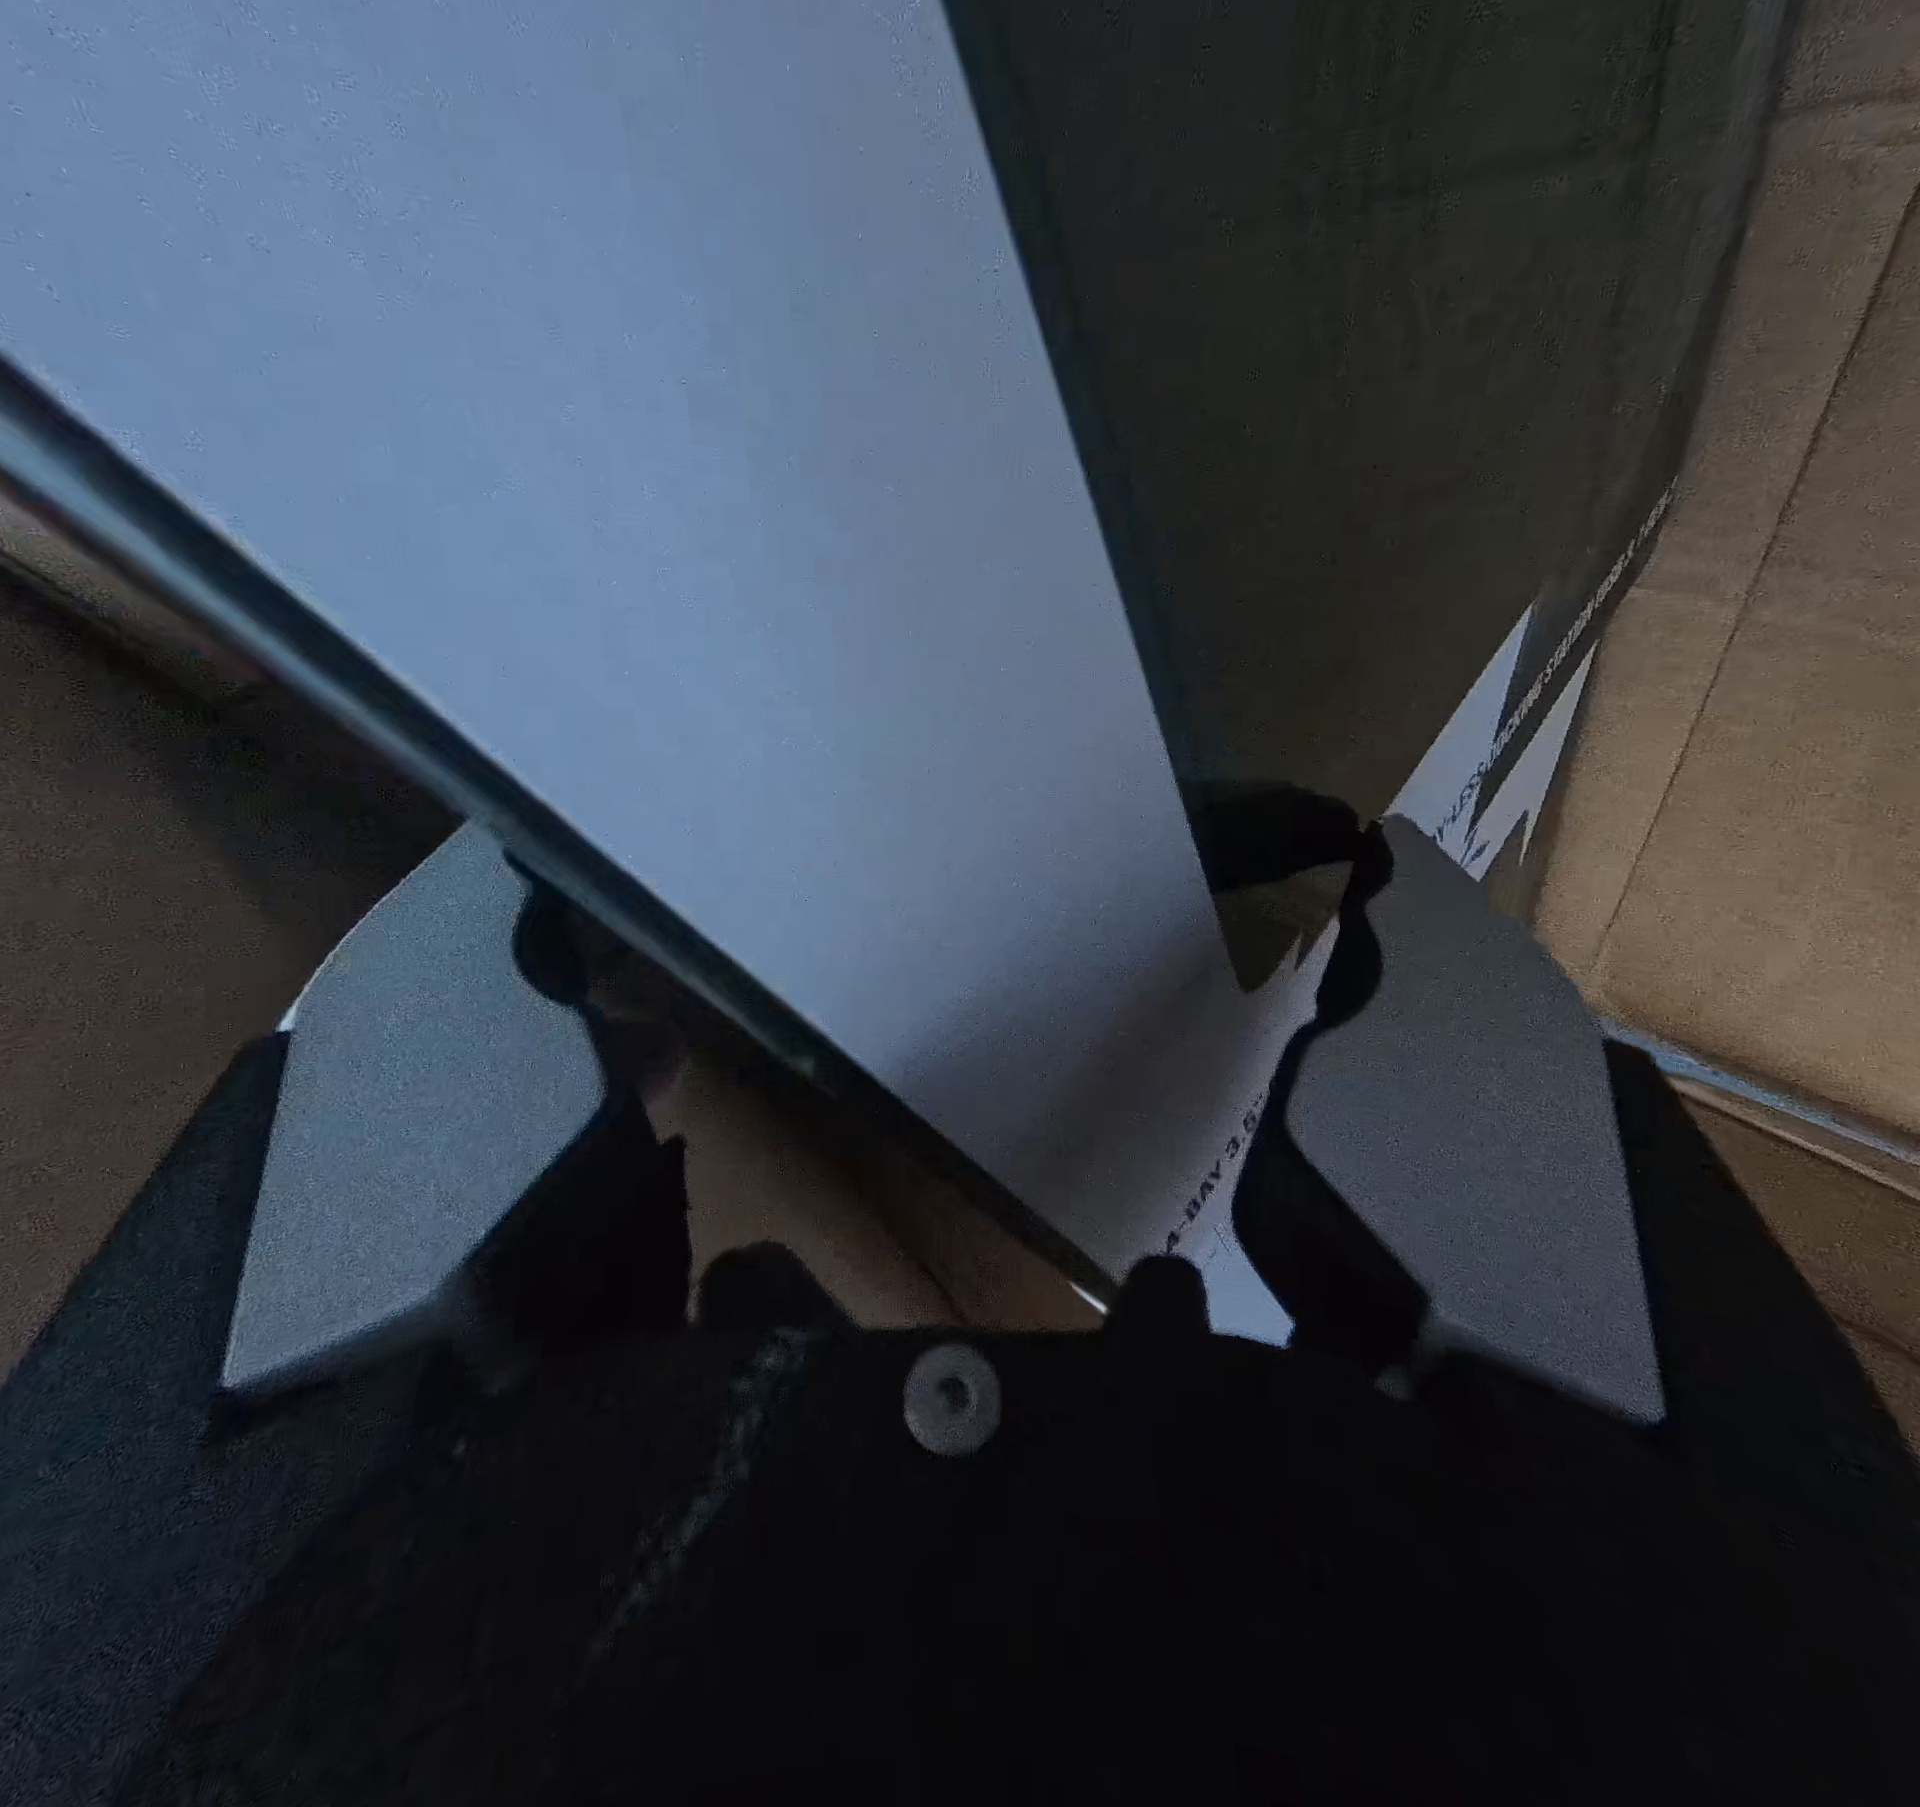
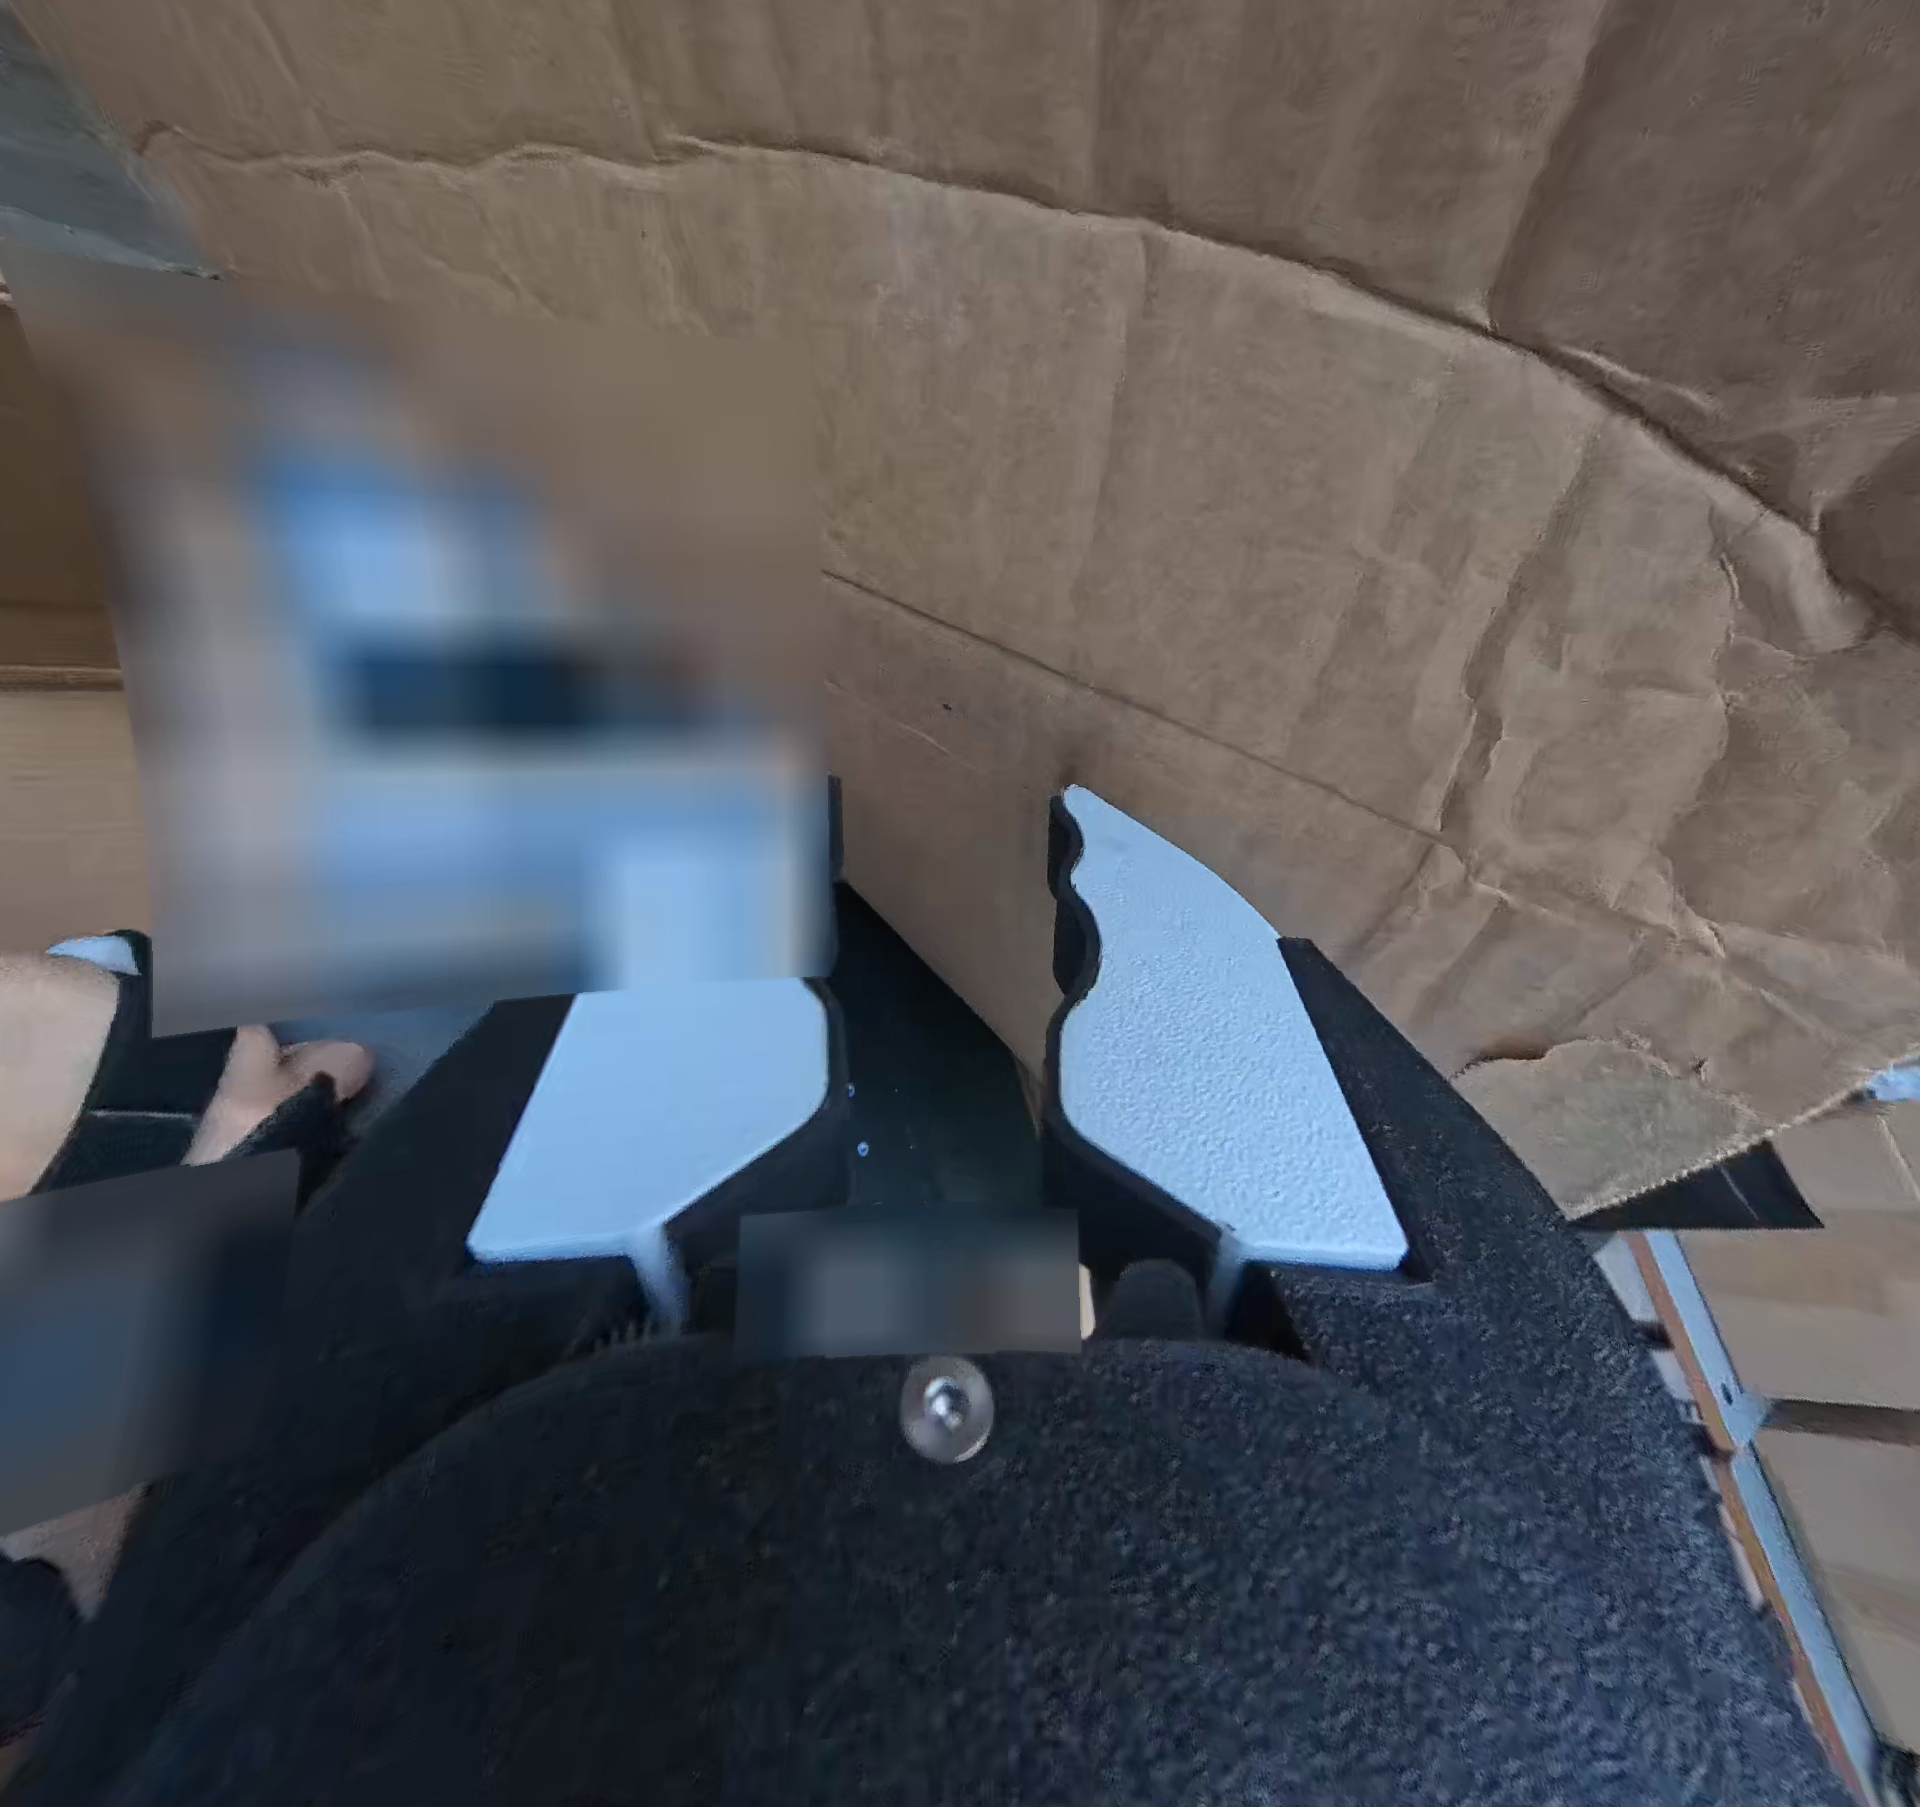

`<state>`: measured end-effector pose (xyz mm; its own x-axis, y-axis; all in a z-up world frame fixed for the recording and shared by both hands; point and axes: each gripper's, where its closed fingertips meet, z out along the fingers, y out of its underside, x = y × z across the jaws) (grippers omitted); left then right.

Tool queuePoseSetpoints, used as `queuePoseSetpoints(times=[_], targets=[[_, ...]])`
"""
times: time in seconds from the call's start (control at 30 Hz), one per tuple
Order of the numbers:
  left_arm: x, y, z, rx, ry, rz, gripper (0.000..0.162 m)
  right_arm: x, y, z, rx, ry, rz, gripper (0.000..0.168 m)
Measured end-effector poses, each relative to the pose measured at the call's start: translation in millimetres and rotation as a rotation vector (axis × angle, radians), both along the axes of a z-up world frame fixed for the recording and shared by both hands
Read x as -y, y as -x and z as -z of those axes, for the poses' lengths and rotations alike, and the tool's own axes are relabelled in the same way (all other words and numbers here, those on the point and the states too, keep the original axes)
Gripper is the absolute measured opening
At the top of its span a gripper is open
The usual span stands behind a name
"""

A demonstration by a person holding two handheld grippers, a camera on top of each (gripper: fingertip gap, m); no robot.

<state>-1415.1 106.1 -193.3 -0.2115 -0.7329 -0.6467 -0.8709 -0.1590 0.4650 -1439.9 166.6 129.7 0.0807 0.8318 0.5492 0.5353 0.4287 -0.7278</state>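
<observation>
I take this for a packing or storage area, though I cannot be sure. Creased brown cardboard (image 2: 1351,510) fills my right view, more cartons (image 2: 1829,1342) lie beyond a metal rail (image 2: 1704,1394), and a white printed box (image 1: 571,407) sits among cardboard on my left.

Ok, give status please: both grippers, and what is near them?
Left hand-held gripper open around pale flat box. Right hand-held gripper open, against creased brown cardboard.
</observation>
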Motion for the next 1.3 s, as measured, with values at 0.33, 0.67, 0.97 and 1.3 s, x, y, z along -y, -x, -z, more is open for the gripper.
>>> queuePoseSetpoints(times=[0.33, 0.67, 0.97, 1.3], targets=[[47.2, 4.2, -3.2, 0.05, 0.029, 0.117, 0.129, 9.2, 11.8, -10.4, -0.036, 0.023, -0.048, 0.02], [84.1, -92.9, -42.0, 0.696, -0.063, 0.394, 0.112, 41.2, -7.5, 12.7, 0.015, -0.076, 0.014, 0.046], [121.8, -269.0, -28.1, 0.771, -0.097, 0.616, 0.111, 42.3, -4.0, 11.5, 0.111, -0.101, 0.101, 0.045], [69.5, -342.3, -9.5, 0.641, -0.075, 0.599, 0.111, 46.9, -12.1, 17.4, 0.287, -0.178, 0.096, 0.046]])
